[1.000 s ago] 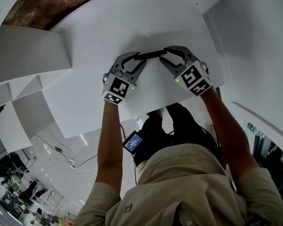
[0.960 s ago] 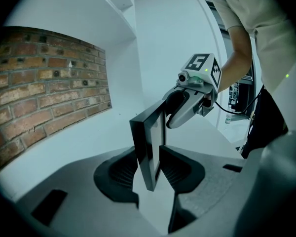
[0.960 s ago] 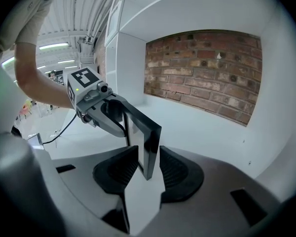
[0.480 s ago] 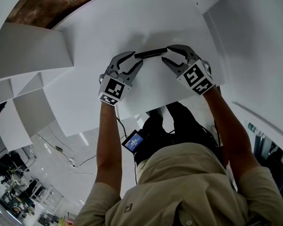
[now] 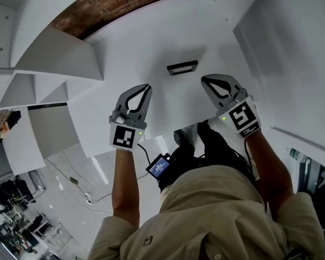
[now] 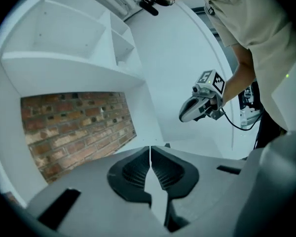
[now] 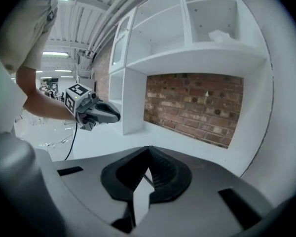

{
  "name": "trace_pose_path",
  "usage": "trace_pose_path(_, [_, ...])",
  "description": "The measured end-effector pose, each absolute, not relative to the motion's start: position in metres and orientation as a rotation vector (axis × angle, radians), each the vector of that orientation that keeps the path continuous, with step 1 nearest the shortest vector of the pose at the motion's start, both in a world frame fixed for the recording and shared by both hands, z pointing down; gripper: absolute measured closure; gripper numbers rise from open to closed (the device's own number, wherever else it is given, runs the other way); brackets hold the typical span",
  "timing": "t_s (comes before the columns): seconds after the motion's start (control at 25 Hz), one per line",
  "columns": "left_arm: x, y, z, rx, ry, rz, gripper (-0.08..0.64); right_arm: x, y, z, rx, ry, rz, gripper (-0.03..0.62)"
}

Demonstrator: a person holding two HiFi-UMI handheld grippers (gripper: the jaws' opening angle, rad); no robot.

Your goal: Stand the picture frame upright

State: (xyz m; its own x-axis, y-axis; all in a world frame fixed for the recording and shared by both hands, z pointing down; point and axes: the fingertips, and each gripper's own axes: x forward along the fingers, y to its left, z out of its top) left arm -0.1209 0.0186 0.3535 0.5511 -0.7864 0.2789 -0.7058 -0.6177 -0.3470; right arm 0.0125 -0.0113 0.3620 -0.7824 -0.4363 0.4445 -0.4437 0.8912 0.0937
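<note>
The picture frame (image 5: 182, 67) stood on edge on the smooth white desk (image 5: 151, 42). From above it showed as a thin dark rectangular bar with a paler strip along its middle.

Left of the frame and nearer the person, the left gripper (image 5: 147, 86) was closing its dark grey jaws. The tips all but met, with nothing between them. Right of the frame, the right gripper (image 5: 204, 79) had its jaws pressed together on nothing. Neither gripper touched the frame.

Behind the frame, a rough red brick panel (image 5: 124, 4) sat within matte white shelving (image 5: 49, 53).

Only the gripper views showed the ribbed inner faces of the jaws and the mortar lines in the brick. Only the head view showed the frame plainly, standing between and beyond the two grippers.
</note>
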Motion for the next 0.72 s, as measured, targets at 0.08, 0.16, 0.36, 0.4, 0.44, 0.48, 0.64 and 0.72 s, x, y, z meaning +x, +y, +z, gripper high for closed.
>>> trace_pose_path(0.08, [-0.131, 0.039, 0.325, -2.534, 1.278, -0.610, 0.552, 0.006, 0.011, 0.331, 0.640, -2.634, 0.007, 0.589])
trace_pose_path(0.16, [-0.140, 0.061, 0.300, -2.481, 1.298, -0.614, 0.554, 0.003, 0.033, 0.304, 0.647, -2.664, -0.010, 0.589])
trace_pose_path(0.36, [-0.156, 0.104, 0.256, -2.383, 1.359, -0.621, 0.554, 0.006, 0.076, 0.256, 0.672, -2.687, -0.042, 0.591])
trace_pose_path(0.4, [-0.157, 0.112, 0.250, -2.374, 1.369, -0.623, 0.554, 0.006, 0.084, 0.248, 0.679, -2.687, -0.053, 0.591])
trace_pose_path(0.44, [-0.158, 0.120, 0.244, -2.372, 1.378, -0.617, 0.554, 0.008, 0.092, 0.240, 0.690, -2.686, -0.059, 0.591])
trace_pose_path(0.48, [-0.157, 0.127, 0.240, -2.376, 1.385, -0.607, 0.554, 0.009, 0.100, 0.233, 0.703, -2.684, -0.062, 0.591])
trace_pose_path(0.64, [-0.145, 0.156, 0.225, -2.434, 1.374, -0.553, 0.554, 0.019, 0.130, 0.213, 0.751, -2.682, -0.064, 0.591])
trace_pose_path(0.72, [-0.137, 0.167, 0.219, -2.457, 1.364, -0.541, 0.554, 0.026, 0.141, 0.208, 0.774, -2.677, -0.064, 0.591])
